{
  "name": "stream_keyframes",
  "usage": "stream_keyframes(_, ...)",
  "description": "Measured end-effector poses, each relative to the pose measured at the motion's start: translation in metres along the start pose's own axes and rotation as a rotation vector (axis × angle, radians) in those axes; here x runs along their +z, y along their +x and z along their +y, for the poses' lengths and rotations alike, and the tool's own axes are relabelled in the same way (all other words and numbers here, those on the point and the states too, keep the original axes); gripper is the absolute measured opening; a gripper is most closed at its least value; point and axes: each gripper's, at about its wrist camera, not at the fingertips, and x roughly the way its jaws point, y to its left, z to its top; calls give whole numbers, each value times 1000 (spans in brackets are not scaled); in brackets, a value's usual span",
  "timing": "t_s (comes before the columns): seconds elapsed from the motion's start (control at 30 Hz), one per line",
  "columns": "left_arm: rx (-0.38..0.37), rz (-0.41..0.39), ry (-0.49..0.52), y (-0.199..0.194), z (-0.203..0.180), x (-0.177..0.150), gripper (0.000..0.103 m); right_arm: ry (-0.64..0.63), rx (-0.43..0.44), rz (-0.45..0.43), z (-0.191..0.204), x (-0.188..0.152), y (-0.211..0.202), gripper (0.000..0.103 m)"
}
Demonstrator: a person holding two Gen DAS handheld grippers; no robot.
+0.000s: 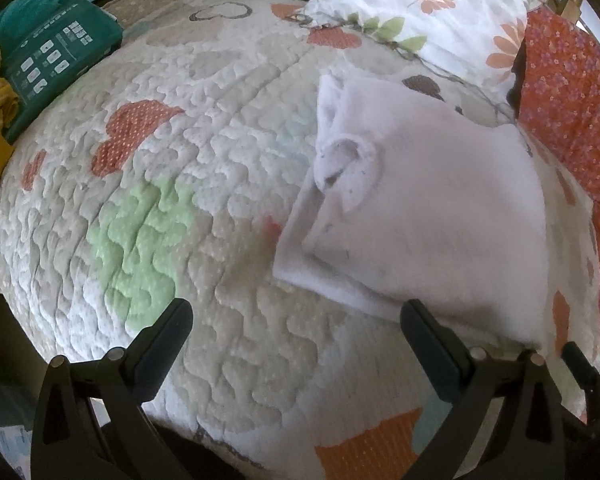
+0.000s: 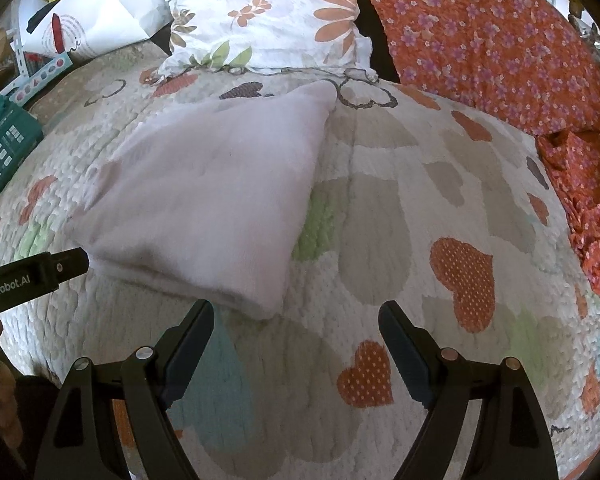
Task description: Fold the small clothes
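We find the folded white cotton garment (image 2: 204, 204) lying flat on the quilted heart-patterned bedspread (image 2: 380, 220), toward its far side. Behind it, at the head edge, rests the white floral pillow (image 2: 268, 16); the orange flowered cloth (image 2: 500, 48) runs along the right edge. The teal printed package (image 1: 56, 56) sits at the far left corner.

A plain white folded garment (image 1: 428, 216) is seen on a cream quilt (image 1: 204, 128) patterned with orange dotted, grey and pale green hearts. A white pillow (image 2: 268, 12) printed with orange flowers and an orange-red fabric (image 2: 484, 44) strewn with purple blossoms are shown.
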Motion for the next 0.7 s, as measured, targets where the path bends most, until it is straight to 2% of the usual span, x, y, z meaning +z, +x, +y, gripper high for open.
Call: stream_keyframes(0.7, 3, -35, 20, 11, -5, 20, 103, -37, 31, -9, 18, 16, 16, 88)
